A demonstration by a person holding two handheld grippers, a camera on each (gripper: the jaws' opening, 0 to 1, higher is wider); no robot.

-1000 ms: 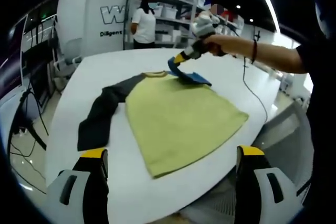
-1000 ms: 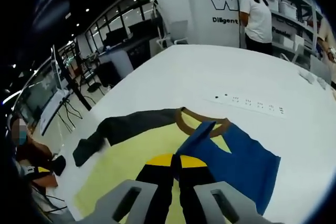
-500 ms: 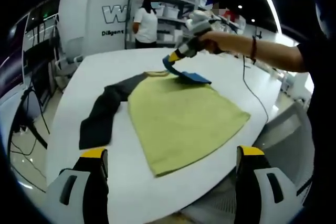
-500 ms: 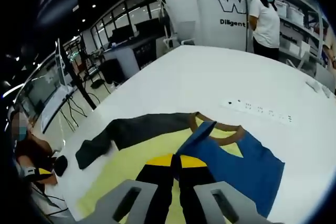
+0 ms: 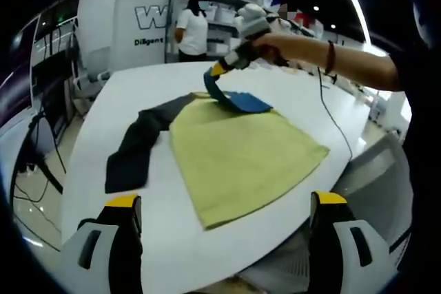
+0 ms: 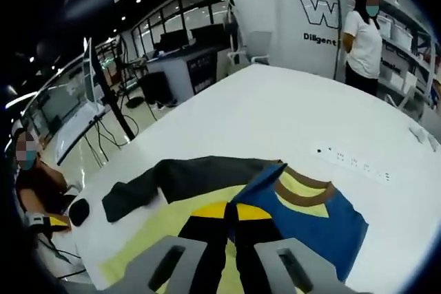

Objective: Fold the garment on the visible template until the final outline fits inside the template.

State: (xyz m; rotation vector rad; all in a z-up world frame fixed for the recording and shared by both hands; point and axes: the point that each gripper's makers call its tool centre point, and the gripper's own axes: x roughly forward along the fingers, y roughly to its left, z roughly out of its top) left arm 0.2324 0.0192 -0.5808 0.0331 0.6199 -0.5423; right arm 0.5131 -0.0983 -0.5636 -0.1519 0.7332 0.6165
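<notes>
A yellow-green garment (image 5: 241,153) lies spread on the white table (image 5: 138,87), its dark grey sleeve (image 5: 134,146) stretched toward the left. My right gripper (image 5: 217,71), held by a person's hand, is shut on the blue sleeve (image 5: 241,101) and holds it lifted over the brown collar (image 5: 200,95). From the right gripper view, that gripper (image 6: 231,209) pinches the blue sleeve (image 6: 310,222) above the collar (image 6: 303,194) and the grey sleeve (image 6: 172,180). My left gripper (image 5: 224,204) stands open at the table's near edge, holding nothing.
A white power strip (image 6: 351,163) lies on the table beyond the garment. A person in a white shirt (image 5: 191,32) stands by shelves at the far side. Desks and monitors (image 6: 158,67) line the room to the left. A cable (image 5: 331,118) runs across the table's right part.
My right gripper has carried the blue sleeve leftward and higher, across the collar toward the grey sleeve. The left gripper has stayed put.
</notes>
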